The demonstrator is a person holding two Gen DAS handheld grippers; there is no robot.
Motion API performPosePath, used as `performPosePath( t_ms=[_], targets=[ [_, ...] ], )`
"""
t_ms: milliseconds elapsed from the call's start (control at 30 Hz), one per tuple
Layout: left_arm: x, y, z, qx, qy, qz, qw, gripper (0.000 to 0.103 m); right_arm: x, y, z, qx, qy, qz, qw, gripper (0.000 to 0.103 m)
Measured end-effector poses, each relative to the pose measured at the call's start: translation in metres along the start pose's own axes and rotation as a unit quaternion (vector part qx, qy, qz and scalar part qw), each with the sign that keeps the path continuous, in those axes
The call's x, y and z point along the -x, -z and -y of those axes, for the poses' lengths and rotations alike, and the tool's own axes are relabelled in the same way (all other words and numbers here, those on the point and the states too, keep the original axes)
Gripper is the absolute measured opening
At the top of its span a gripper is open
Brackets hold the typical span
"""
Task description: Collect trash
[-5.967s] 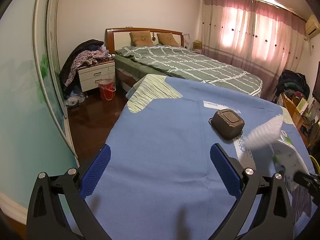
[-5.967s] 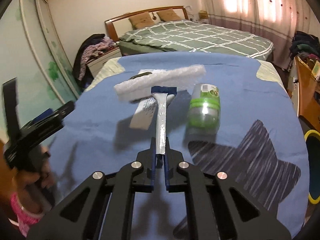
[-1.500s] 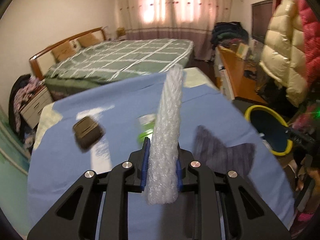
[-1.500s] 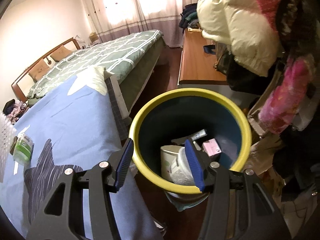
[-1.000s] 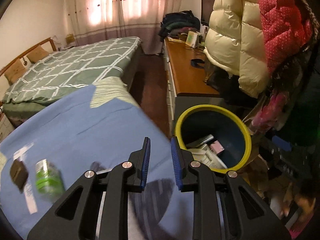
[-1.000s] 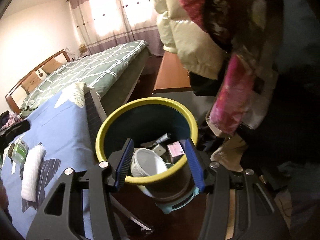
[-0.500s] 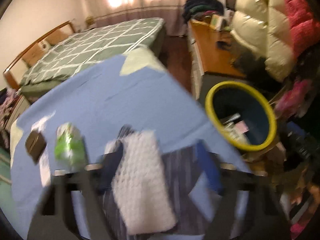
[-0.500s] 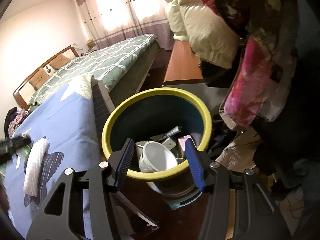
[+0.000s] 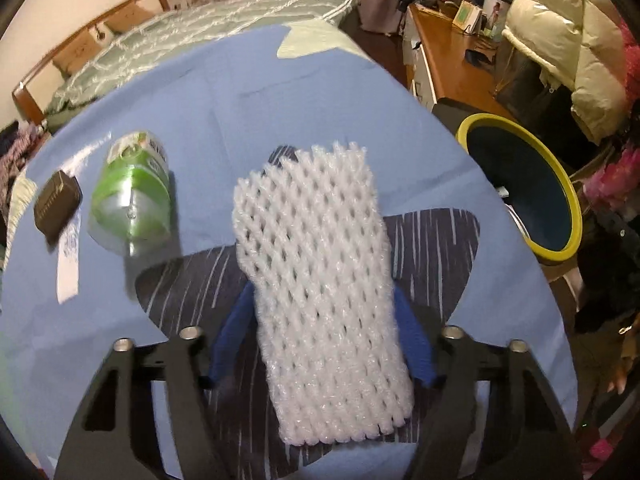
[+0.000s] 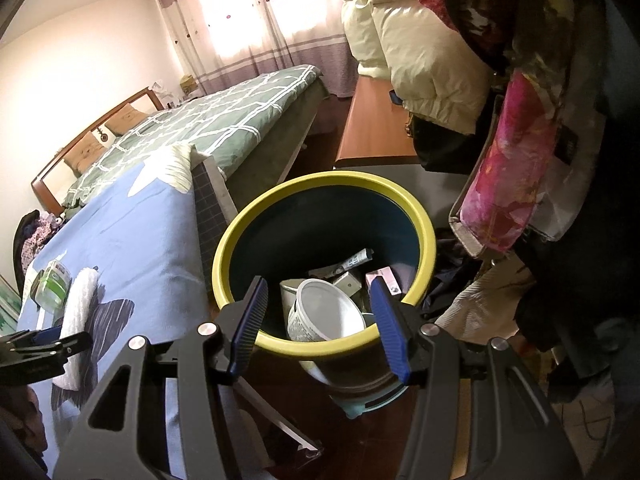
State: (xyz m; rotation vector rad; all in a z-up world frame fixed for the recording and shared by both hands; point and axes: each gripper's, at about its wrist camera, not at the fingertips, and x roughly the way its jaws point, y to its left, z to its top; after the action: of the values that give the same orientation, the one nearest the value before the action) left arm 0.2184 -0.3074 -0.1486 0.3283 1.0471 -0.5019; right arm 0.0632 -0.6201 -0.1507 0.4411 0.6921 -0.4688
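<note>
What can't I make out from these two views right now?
- Left gripper fingertips: hidden under the white foam net in the left wrist view, so contact is unclear.
- Bin bottom: its near rim and the right gripper block it in the right wrist view.
- Green bottle label: blurred in the left wrist view, too small in the right.
- Dark box: blurred.

A blue sheet (image 9: 304, 92) covers the work surface, printed with a dark streaked star (image 9: 432, 240). On it lie a white foam net sleeve (image 9: 320, 288), a green-labelled clear container (image 9: 132, 192) on its side, a small dark box (image 9: 58, 204) — and a paper strip (image 9: 67, 268) beneath the box.
</note>
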Motion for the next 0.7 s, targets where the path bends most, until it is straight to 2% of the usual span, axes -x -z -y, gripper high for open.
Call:
performPosePath(
  t_ms=[67, 100, 367, 500, 567, 700],
  targets=[
    [0.001, 0.002, 0.002, -0.003, 0.008, 0.004, 1.0, 0.039, 0.001, 0.0, -0.001, 0.001, -0.002, 0.001, 1.0, 0.051],
    [0.002, 0.001, 0.004, -0.005, 0.015, 0.006, 0.9999, 0.036, 0.002, 0.001, -0.001, 0.001, -0.002, 0.001, 1.0, 0.051],
    [0.025, -0.022, 0.048, -0.063, 0.041, 0.045, 0.9962, 0.035, 0.01, 0.004, 0.013, -0.007, 0.011, 0.005, 1.0, 0.051],
    [0.031, -0.049, 0.089, -0.1, 0.066, 0.059, 0.991, 0.035, 0.016, 0.007, 0.028, -0.016, 0.027, 0.007, 0.999, 0.051],
    [0.03, -0.06, 0.11, -0.115, 0.08, 0.058, 0.9884, 0.035, 0.019, 0.008, 0.035, -0.021, 0.033, 0.007, 0.999, 0.051],
    [0.007, -0.082, 0.152, -0.135, 0.117, 0.031, 0.9835, 0.035, 0.021, 0.009, 0.047, -0.029, 0.041, 0.006, 0.999, 0.051]
  ],
)
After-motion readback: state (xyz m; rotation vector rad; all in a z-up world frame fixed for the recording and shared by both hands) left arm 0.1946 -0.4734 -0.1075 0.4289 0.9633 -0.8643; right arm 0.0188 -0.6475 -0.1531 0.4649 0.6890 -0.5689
